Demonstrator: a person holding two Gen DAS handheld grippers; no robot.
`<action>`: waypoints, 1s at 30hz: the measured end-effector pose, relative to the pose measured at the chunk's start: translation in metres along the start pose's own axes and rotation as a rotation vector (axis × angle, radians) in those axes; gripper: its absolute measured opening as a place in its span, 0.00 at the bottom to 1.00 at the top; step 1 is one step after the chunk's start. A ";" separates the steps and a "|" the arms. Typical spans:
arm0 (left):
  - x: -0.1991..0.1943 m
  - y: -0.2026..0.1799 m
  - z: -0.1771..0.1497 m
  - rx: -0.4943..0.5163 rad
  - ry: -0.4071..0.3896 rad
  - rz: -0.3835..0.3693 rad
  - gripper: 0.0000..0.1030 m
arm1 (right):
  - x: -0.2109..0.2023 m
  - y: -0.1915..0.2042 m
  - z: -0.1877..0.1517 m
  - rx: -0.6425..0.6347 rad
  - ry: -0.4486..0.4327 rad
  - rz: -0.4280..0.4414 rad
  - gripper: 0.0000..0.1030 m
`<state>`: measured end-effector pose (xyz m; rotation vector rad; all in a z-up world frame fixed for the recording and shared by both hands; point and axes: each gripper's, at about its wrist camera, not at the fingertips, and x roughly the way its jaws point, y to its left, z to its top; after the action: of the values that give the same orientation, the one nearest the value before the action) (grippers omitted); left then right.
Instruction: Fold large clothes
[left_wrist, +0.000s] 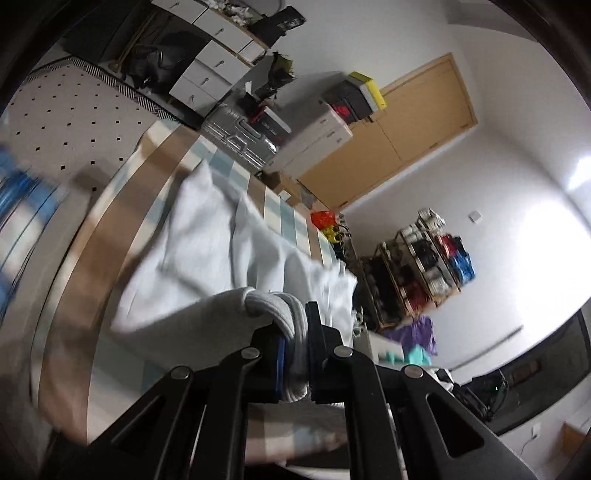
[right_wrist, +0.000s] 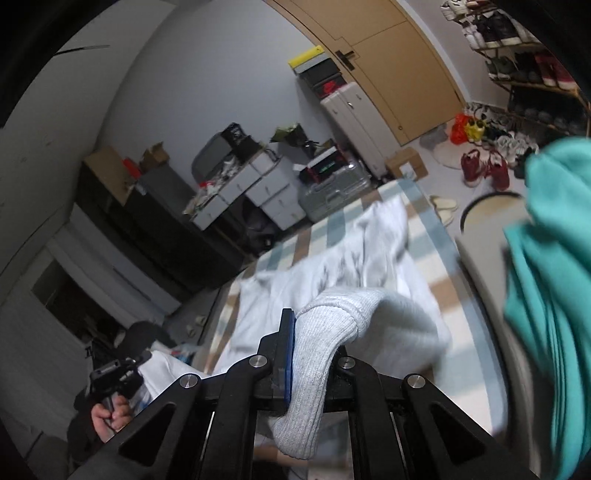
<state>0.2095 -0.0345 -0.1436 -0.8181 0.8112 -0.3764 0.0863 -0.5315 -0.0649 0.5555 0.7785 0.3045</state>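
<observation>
The pale grey garment (left_wrist: 207, 236) is spread along the striped bed (left_wrist: 110, 236), its far end lying toward the bed's far edge. A ribbed cuff (left_wrist: 291, 332) is clamped in the left gripper (left_wrist: 295, 350), and another ribbed cuff (right_wrist: 314, 354) is pinched in the right gripper (right_wrist: 310, 354), probably so that both ends can be lifted together and carried over for a fold. A teal garment (right_wrist: 546, 295) hangs at the bed's right side.

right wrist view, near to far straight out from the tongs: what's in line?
Right tongs shut on the ribbed cuff → pale grey garment spread out → striped bedcover → silver suitcase → white cabinet → wooden door.
</observation>
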 end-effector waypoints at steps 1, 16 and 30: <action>0.012 0.001 0.016 -0.026 0.008 0.002 0.04 | 0.011 0.001 0.014 0.011 -0.007 -0.004 0.07; 0.157 0.052 0.143 -0.125 0.109 0.215 0.04 | 0.223 -0.067 0.148 0.169 0.082 -0.270 0.07; 0.193 0.106 0.148 -0.324 0.258 0.245 0.12 | 0.308 -0.151 0.142 0.452 0.225 -0.291 0.13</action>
<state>0.4467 -0.0060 -0.2581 -0.9683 1.2216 -0.1332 0.4086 -0.5657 -0.2474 0.8290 1.1435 -0.0860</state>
